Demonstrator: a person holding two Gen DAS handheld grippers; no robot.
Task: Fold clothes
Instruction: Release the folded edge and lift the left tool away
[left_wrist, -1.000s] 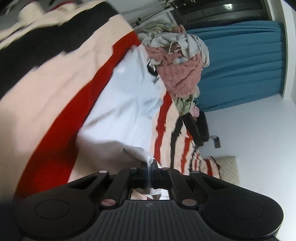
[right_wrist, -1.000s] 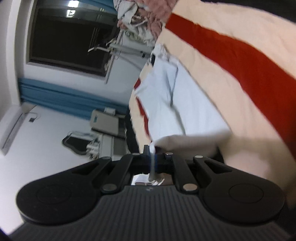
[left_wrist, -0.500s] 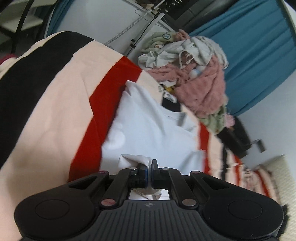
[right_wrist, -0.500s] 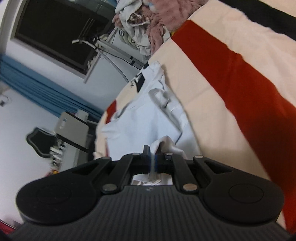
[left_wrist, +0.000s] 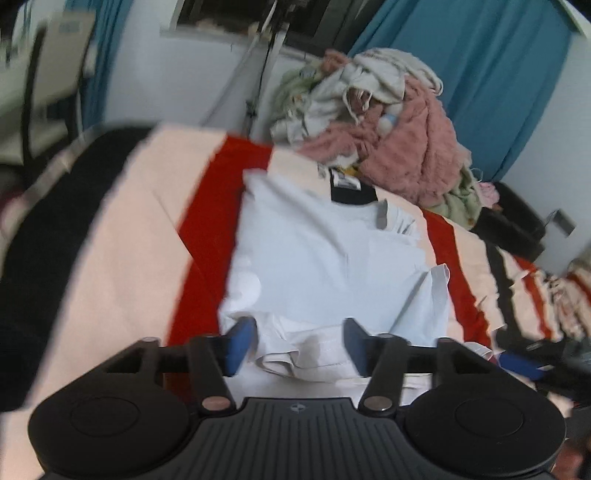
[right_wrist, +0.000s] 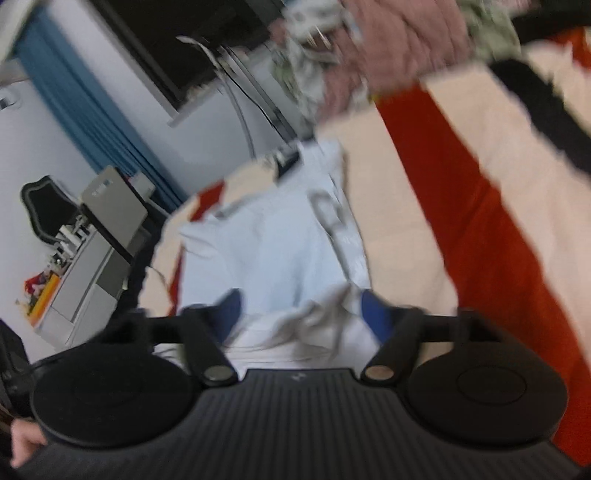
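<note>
A pale blue-white shirt (left_wrist: 325, 258) lies on a bed covered by a cream, red and black striped blanket (left_wrist: 122, 251). Its near hem is bunched loosely between the blue pads of my left gripper (left_wrist: 301, 345), whose jaws are opening and no longer press the cloth. In the right wrist view the same shirt (right_wrist: 273, 240) stretches away from my right gripper (right_wrist: 301, 314). Those jaws are also opening, with a crumpled fold of the hem lying between them untouched. The right gripper's tip (left_wrist: 521, 363) shows at the left view's right edge.
A heap of pink, white and green laundry (left_wrist: 376, 122) sits at the bed's far end, in front of blue curtains (left_wrist: 480, 74). A black folded garment (left_wrist: 351, 188) lies just beyond the shirt's collar. A desk and chair (right_wrist: 74, 236) stand beside the bed.
Both grippers were shut on the shirt's hem; now both have opened and the hem has dropped onto the shirt. Both views have rolled toward level and come closer to the bed.
</note>
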